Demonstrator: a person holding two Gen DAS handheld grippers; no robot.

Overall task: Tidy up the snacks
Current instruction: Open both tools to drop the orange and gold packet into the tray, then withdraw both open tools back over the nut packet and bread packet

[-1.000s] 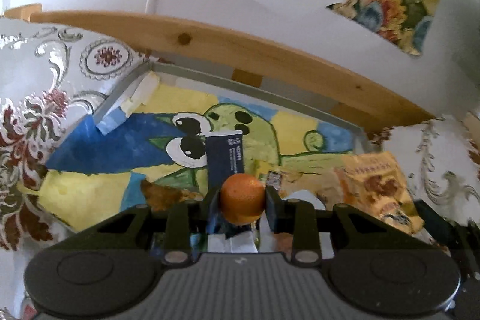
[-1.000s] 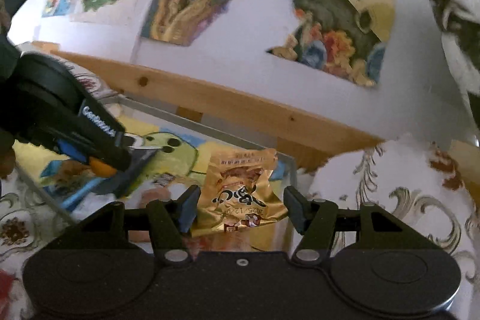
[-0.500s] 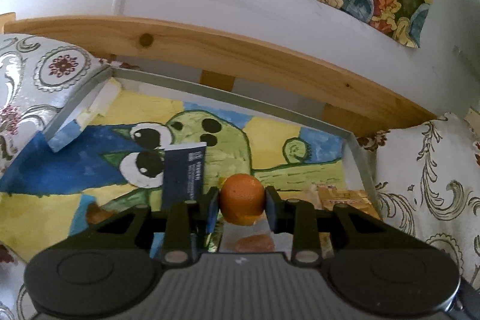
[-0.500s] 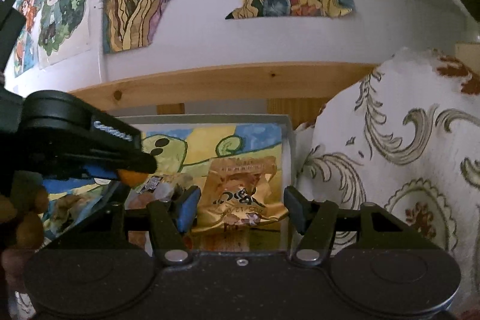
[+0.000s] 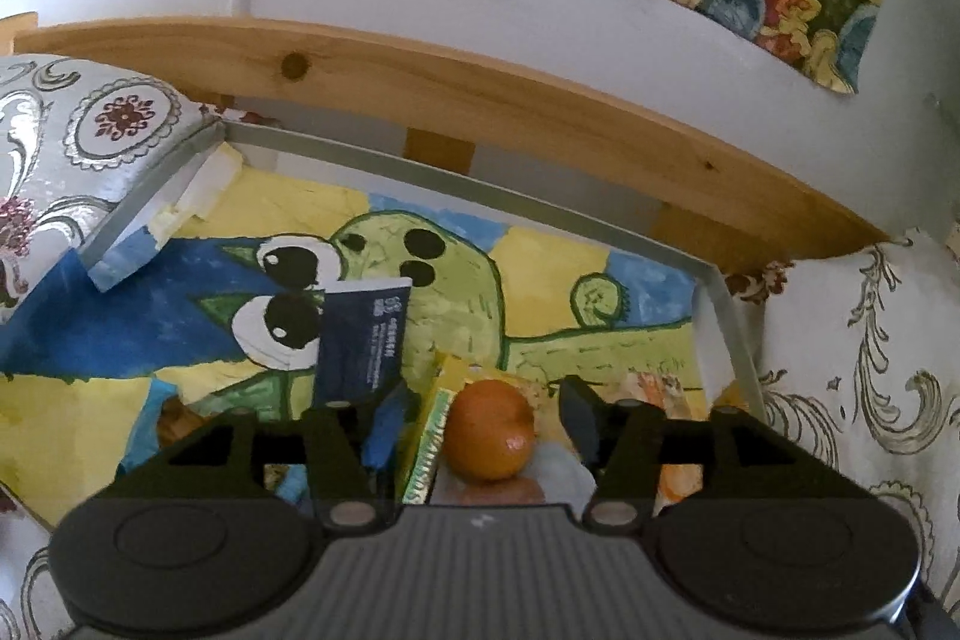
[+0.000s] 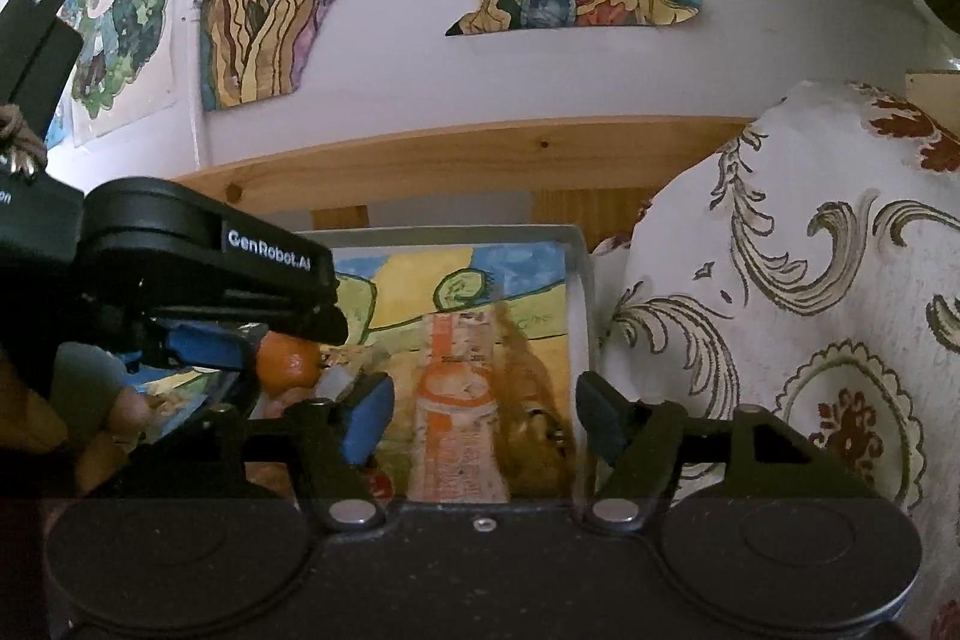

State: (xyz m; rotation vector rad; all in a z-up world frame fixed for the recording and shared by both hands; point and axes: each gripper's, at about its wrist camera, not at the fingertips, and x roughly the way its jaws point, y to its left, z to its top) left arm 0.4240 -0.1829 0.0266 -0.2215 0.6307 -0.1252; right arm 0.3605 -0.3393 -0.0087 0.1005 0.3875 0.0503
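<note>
A grey-rimmed tray [image 5: 540, 208] lined with a cartoon drawing holds the snacks. My left gripper [image 5: 483, 421] is open over it. A small orange [image 5: 489, 430] rests between the spread fingers with a gap on each side, on top of other packets. A dark blue packet [image 5: 360, 340] stands to its left, and a green-yellow box [image 5: 429, 436] leans beside it. My right gripper [image 6: 483, 415] is open at the tray's right end [image 6: 579, 292]. A blurred orange-and-white snack packet [image 6: 459, 400] sits between its fingers, clear of the left pad. The orange [image 6: 288, 361] also shows in the right wrist view.
A wooden rail [image 5: 480, 100] runs behind the tray below a white wall with paintings. Patterned cloth [image 6: 810, 310] rises to the right of the tray and also lies at its left [image 5: 90, 142]. A hand [image 6: 120, 412] holds the left tool.
My left jaws have opened and let go of the orange, which now rests in the tray. The packet at my right gripper has turned from its gold face to a blurred orange-white one.
</note>
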